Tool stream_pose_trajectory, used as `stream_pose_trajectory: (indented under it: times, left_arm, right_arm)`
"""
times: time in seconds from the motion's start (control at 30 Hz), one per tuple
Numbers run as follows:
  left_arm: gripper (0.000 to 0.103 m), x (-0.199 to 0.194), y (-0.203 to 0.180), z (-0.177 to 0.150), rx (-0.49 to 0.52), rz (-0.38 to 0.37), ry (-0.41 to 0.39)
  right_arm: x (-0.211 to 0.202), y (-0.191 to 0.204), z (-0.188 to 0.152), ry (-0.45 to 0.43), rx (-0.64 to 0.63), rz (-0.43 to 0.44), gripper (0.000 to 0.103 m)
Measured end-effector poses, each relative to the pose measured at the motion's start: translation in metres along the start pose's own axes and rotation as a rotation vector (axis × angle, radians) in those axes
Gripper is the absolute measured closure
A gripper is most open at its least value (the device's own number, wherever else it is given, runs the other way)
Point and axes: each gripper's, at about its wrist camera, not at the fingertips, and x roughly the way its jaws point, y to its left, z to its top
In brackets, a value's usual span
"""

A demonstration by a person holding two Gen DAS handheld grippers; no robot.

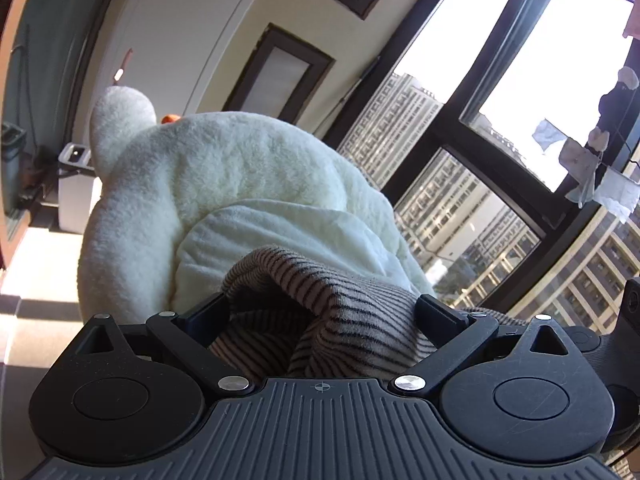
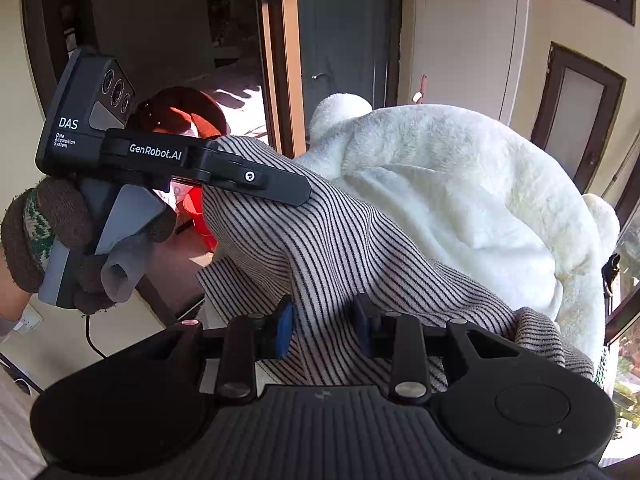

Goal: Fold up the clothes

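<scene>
A beige garment with thin black stripes (image 2: 344,240) is lifted in front of a bulky white fleecy item (image 2: 460,184). In the right wrist view my right gripper (image 2: 324,320) is shut on a fold of the striped garment, with the blue pads (image 2: 284,330) pressing from both sides. To the left and higher up, a gloved hand (image 2: 60,220) holds my left gripper (image 2: 296,196), and the cloth hangs from it. In the left wrist view the left gripper (image 1: 322,304) has its jaws wide apart, and bunched striped garment (image 1: 360,320) fills the gap. The white fleecy item (image 1: 224,184) rises just behind.
A large dark-framed window (image 1: 452,132) with high-rise blocks outside stands to the right, and small laundry pieces (image 1: 580,164) hang by it. A grey door (image 2: 344,40) and a red object (image 2: 196,208) lie behind the cloth. A white appliance (image 1: 76,188) stands at the far left.
</scene>
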Motion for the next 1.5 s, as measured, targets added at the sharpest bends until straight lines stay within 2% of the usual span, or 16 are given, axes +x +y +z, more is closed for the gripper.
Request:
stream_pose_trajectory:
  times: [0.1,0.27,0.37,0.47,0.53,0.57,0.63,0.7,0.77,0.87,0.93,1.0,1.1,1.2,1.27,1.5]
  left_arm:
    - [0.002,-0.021,-0.014,0.001,0.025,0.052,-0.062]
    - [0.005,-0.005,-0.026,-0.012,0.028,0.183,0.012]
    - [0.004,-0.003,-0.022,-0.025,-0.016,0.216,0.012]
    - [0.004,-0.006,-0.016,-0.030,-0.050,0.225,0.004]
    - [0.004,-0.007,-0.016,-0.032,-0.037,0.242,-0.004]
    - [0.004,-0.007,-0.016,-0.032,-0.036,0.250,-0.007]
    - [0.004,-0.008,-0.015,-0.033,-0.048,0.248,-0.008]
    - [0.004,-0.009,-0.014,-0.034,-0.046,0.244,-0.007]
    - [0.004,-0.011,-0.016,-0.036,-0.029,0.248,-0.007]
    - [0.004,-0.014,-0.022,-0.038,-0.005,0.274,-0.014]
    - [0.004,-0.017,-0.025,-0.041,0.004,0.284,-0.021]
    - [0.004,-0.019,-0.026,-0.044,-0.002,0.278,-0.023]
    - [0.002,-0.018,-0.022,-0.048,-0.033,0.264,-0.017]
    - [0.001,-0.015,-0.014,-0.048,-0.083,0.232,0.001]
    - [0.001,-0.014,-0.012,-0.047,-0.102,0.214,0.005]
    - [0.002,-0.022,-0.019,-0.019,-0.028,0.259,-0.084]
  right_arm:
    - [-0.001,0.000,-0.018,-0.037,0.045,0.036,0.072]
    - [-0.004,0.007,-0.051,-0.120,0.052,0.042,0.072]
    - [-0.018,0.008,-0.064,-0.173,0.037,0.013,0.072]
    - [-0.049,-0.011,-0.074,-0.279,0.182,0.009,0.063]
    - [-0.074,-0.024,-0.082,-0.377,0.271,-0.115,0.032]
    - [-0.082,-0.030,-0.085,-0.409,0.296,-0.192,0.030]
    - [-0.084,-0.043,-0.089,-0.414,0.328,-0.279,0.029]
    - [-0.069,-0.065,-0.093,-0.370,0.424,-0.197,0.032]
    - [-0.056,-0.071,-0.095,-0.333,0.466,-0.184,0.042]
    - [-0.052,-0.051,-0.091,-0.341,0.335,-0.319,0.041]
    - [-0.053,-0.032,-0.089,-0.351,0.224,-0.418,0.032]
    - [-0.051,-0.020,-0.093,-0.340,0.164,-0.487,0.030]
    - [-0.054,-0.009,-0.108,-0.324,0.174,-0.466,0.026]
    - [-0.050,-0.013,-0.126,-0.280,0.267,-0.332,0.023]
    - [-0.046,-0.021,-0.131,-0.271,0.339,-0.270,0.053]
    - [-0.038,-0.063,-0.084,-0.401,0.454,-0.205,0.058]
